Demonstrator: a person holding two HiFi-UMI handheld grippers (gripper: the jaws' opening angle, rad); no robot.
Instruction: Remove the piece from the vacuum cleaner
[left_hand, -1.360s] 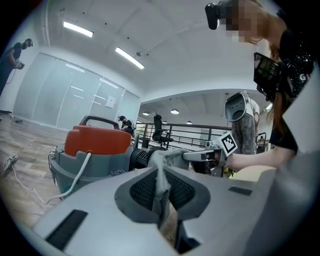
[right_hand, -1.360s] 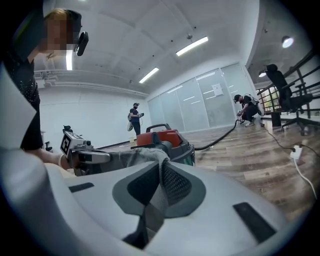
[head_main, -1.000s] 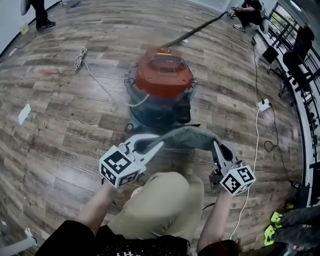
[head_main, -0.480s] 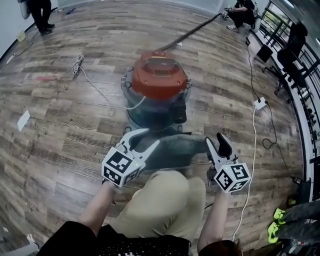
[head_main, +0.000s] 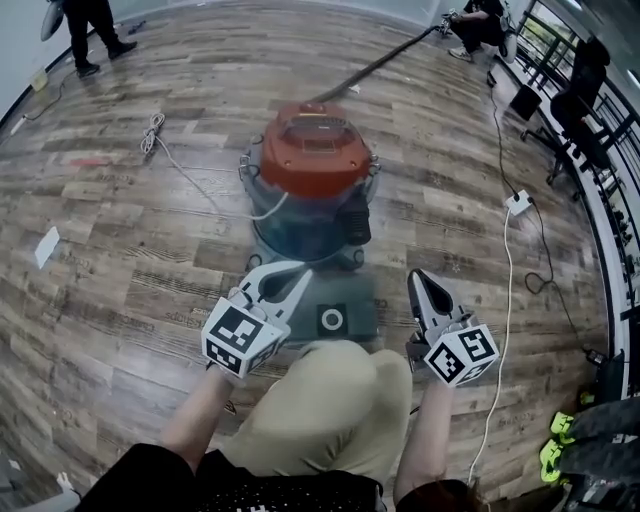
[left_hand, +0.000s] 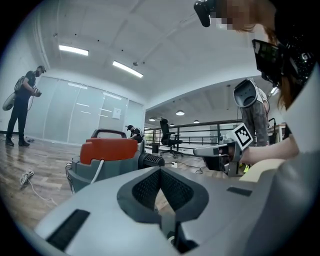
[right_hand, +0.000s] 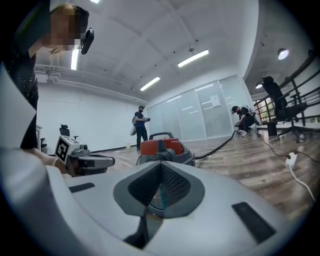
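Observation:
The vacuum cleaner (head_main: 318, 185) has a red lid and a grey-blue drum and stands on the wood floor ahead of me. A flat grey piece (head_main: 335, 308) with a round mark lies on the floor just in front of it, by my knee. My left gripper (head_main: 290, 276) hovers at the piece's left edge. Its jaws are closing to shut with nothing between them. My right gripper (head_main: 416, 282) is off the piece's right edge, and its jaws are likewise closing to shut on nothing. The vacuum cleaner (left_hand: 107, 150) (right_hand: 162, 146) stands beyond each gripper's shut jaws in its own view.
A dark hose (head_main: 380, 62) runs from the vacuum to the far right, where a person (head_main: 480, 25) crouches. A white cable (head_main: 175, 145) trails left. Another cable leads to a power strip (head_main: 519, 204) on the right. Office chairs (head_main: 590, 70) line the right wall. A paper (head_main: 45, 246) lies at the left.
A second ago both grippers held the grey piece up between them. They opened and let it go. It now lies flat on the floor, and both grippers have shut again.

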